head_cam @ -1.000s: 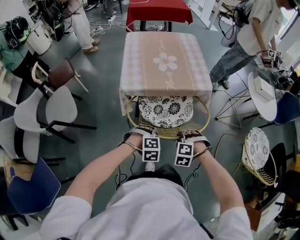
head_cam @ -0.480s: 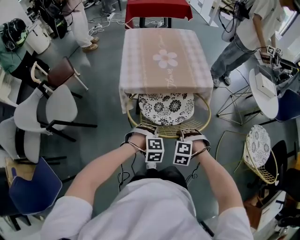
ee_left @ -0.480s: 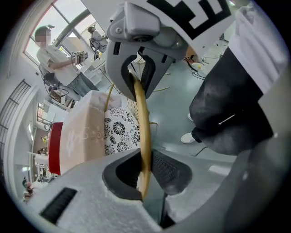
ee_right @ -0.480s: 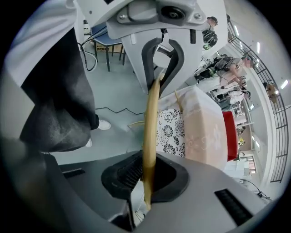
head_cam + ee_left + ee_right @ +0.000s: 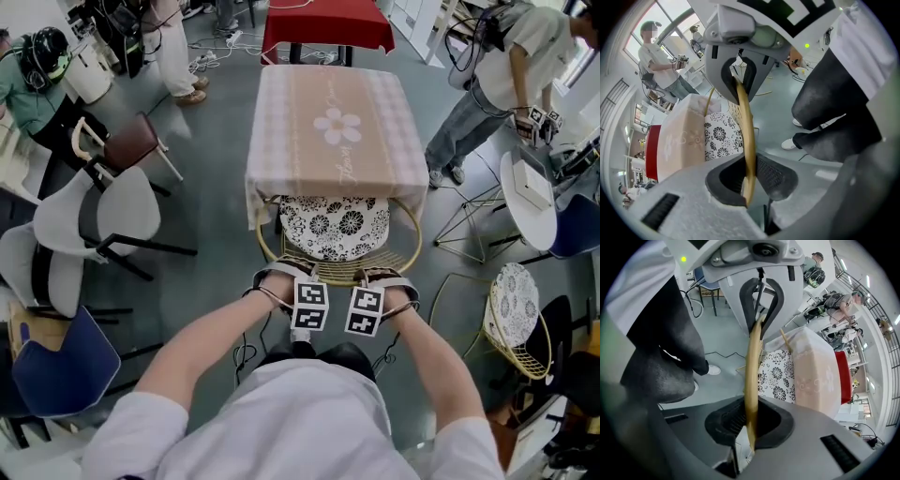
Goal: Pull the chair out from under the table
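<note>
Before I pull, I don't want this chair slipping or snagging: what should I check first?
1. Hold of left gripper on chair rim: ok, jaws just closed onto it.
2. Hold of right gripper on chair rim: ok, jaws just closed, rim between pads.
3. Both holds side by side, near rim's middle: ok.
4. Hanging tablecloth free of seat cushion: cannot tell.
5. Floor behind you clear: cannot tell.

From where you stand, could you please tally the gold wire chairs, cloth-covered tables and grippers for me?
Gold wire chairs: 2, tucked-in chair, right-hand chair
Cloth-covered tables: 2, flower-print table, red table
Grippers: 2, left gripper, right gripper
Total: 6
</note>
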`<action>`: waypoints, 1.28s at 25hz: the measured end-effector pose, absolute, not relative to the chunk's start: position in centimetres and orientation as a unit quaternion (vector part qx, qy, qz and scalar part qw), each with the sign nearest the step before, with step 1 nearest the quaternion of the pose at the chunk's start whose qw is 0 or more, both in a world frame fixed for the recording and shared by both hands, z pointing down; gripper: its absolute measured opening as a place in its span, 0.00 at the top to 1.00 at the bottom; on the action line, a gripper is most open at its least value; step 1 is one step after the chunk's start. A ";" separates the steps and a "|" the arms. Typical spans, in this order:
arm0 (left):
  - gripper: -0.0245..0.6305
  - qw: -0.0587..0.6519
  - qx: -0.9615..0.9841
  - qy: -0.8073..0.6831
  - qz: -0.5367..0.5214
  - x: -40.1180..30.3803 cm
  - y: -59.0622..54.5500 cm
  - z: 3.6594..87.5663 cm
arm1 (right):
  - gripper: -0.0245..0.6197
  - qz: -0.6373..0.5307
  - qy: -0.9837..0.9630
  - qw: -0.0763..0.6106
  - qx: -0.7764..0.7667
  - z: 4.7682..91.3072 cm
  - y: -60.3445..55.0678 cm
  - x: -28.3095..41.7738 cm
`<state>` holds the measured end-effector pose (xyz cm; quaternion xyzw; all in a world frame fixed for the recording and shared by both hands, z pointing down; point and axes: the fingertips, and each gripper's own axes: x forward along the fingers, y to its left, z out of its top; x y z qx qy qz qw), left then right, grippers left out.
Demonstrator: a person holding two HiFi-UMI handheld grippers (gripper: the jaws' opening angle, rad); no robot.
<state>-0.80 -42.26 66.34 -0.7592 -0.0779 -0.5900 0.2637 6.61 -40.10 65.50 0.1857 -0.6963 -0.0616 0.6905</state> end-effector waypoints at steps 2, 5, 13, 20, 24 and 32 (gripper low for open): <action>0.87 0.261 -0.758 -0.079 -0.593 -1.0 -41.7 66.4 | 0.93 -0.061 -0.701 0.686 0.186 65.4 -39.5 6.4; 0.87 0.262 -0.754 -0.072 -0.599 -1.2 -40.8 66.3 | 0.93 -0.059 -0.709 0.678 0.186 65.2 -38.3 6.1; 0.87 0.259 -0.741 -0.053 -0.618 -2.1 -37.2 66.4 | 0.93 -0.055 -0.729 0.660 0.170 65.0 -34.3 4.9; 0.87 0.245 -0.734 -0.034 -0.632 -2.0 -33.5 66.5 | 0.93 -0.064 -0.736 0.656 0.154 64.9 -30.7 5.1; 0.87 0.239 -0.731 -0.015 -0.639 -2.3 -31.4 66.7 | 0.94 -0.073 -0.742 0.651 0.145 65.0 -28.6 4.8; 0.87 0.217 -0.728 0.018 -0.650 -2.8 -28.0 66.8 | 0.94 -0.082 -0.751 0.643 0.127 64.9 -25.3 4.3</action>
